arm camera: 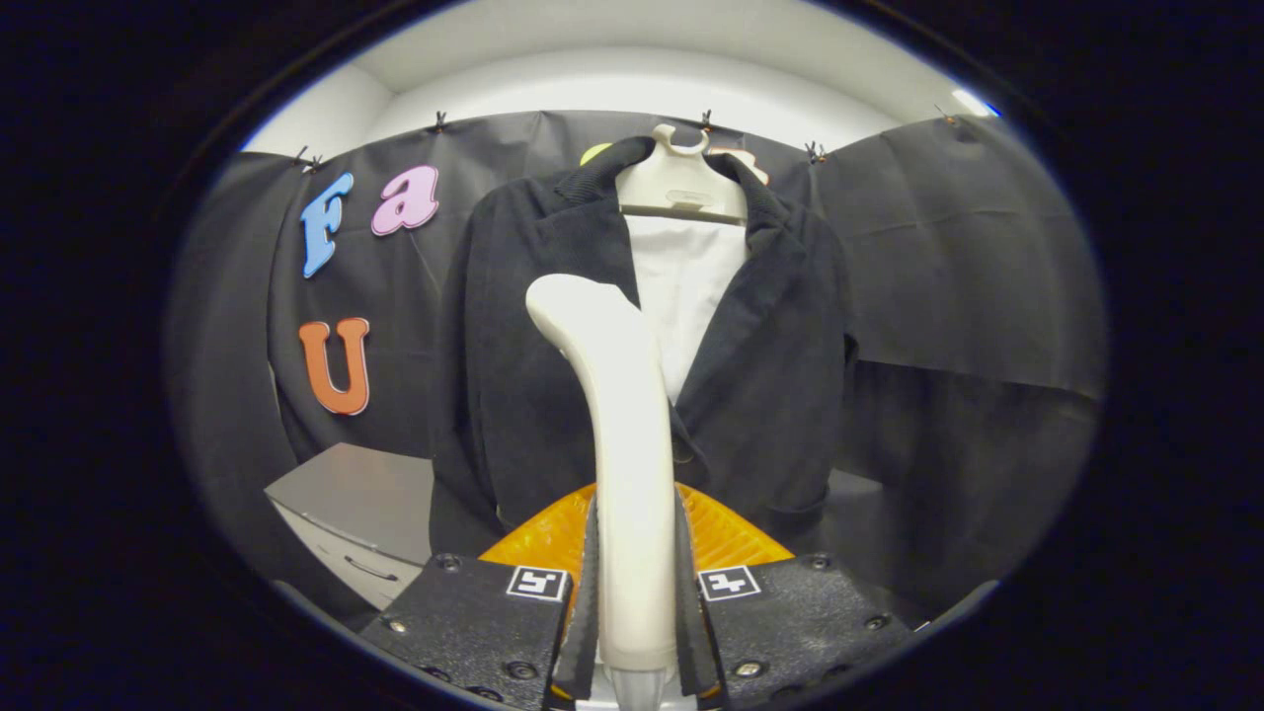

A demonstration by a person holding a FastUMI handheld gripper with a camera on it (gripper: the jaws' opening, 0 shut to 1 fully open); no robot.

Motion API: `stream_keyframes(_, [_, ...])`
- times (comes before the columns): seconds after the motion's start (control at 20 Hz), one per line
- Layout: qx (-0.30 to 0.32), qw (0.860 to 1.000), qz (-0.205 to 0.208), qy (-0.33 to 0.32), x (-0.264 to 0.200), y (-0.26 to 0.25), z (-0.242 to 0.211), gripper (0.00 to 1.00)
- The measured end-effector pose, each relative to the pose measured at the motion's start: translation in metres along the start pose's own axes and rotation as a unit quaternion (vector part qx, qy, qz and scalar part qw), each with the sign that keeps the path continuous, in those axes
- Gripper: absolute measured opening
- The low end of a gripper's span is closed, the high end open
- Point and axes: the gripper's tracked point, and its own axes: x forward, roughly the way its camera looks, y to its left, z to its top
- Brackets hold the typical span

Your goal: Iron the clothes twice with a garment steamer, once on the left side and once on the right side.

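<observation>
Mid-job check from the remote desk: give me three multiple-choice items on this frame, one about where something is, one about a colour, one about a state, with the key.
1. Where is the head of the garment steamer?
A. in front of the jacket's left panel, as seen here
B. lying on the grey cabinet
C. above the hanger

2. What colour is the jacket on the hanger?
A. orange
B. black
C. white

3. What state is the gripper in?
A. open, holding nothing
B. shut on the steamer's handle
C. shut on the jacket's sleeve

Key: 1 A, the head stands ahead of the fingers, before the panel left of the white lining. 2 B, the hanging cloth is dark black with a white inside. 3 B, both fingers press on the cream handle's sides.
</observation>
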Motion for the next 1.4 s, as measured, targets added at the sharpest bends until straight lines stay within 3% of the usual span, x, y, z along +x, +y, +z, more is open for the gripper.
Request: stream_keyframes(1.4, [-0.018,0.996,-0.017,0.085,-0.008,-0.017,-0.119,0.35])
